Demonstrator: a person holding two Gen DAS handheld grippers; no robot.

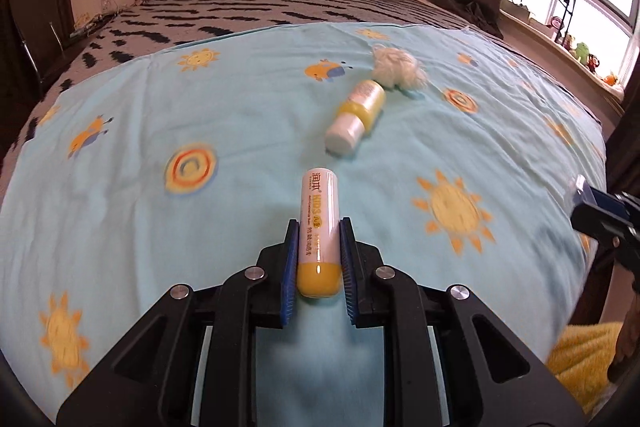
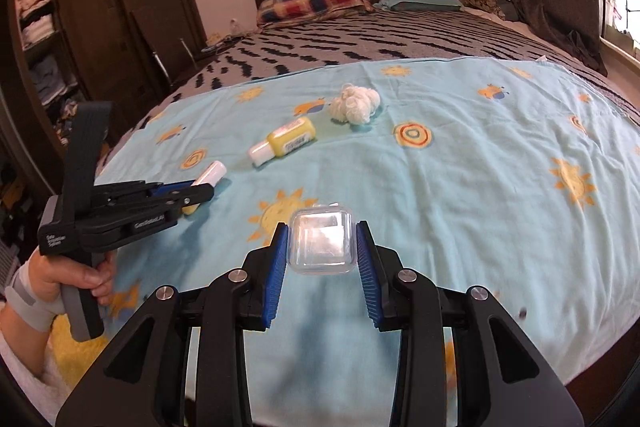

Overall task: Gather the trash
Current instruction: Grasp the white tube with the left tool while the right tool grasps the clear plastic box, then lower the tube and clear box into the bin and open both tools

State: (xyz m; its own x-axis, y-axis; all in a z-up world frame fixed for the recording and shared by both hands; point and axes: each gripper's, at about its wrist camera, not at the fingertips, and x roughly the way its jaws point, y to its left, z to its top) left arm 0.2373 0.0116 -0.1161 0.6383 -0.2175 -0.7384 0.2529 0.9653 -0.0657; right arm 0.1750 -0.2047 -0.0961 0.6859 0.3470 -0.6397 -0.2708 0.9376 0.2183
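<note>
1. Left wrist view: the left gripper [image 1: 319, 251] has its fingers clamped narrow on a white-and-yellow lip balm tube [image 1: 319, 227], gripped low near the yellow end. Can't tell if it's lifted off the blue sun-print sheet [image 1: 120, 131] or not. Further out lie a small yellow bottle [image 1: 357, 115] with a white cap and, touching it, a white yarn ball [image 1: 396, 68].

2. Right wrist view: the right gripper [image 2: 322, 267] has its fingers set wide around a clear plastic box [image 2: 321, 245], with a small gap on each side, so nothing's squeezed yet.

3. Looks like the grab stage: one item secured, one lined up. Next move probably needs the right fingers closing evenly on the slippery box. No bin in sight.
</note>
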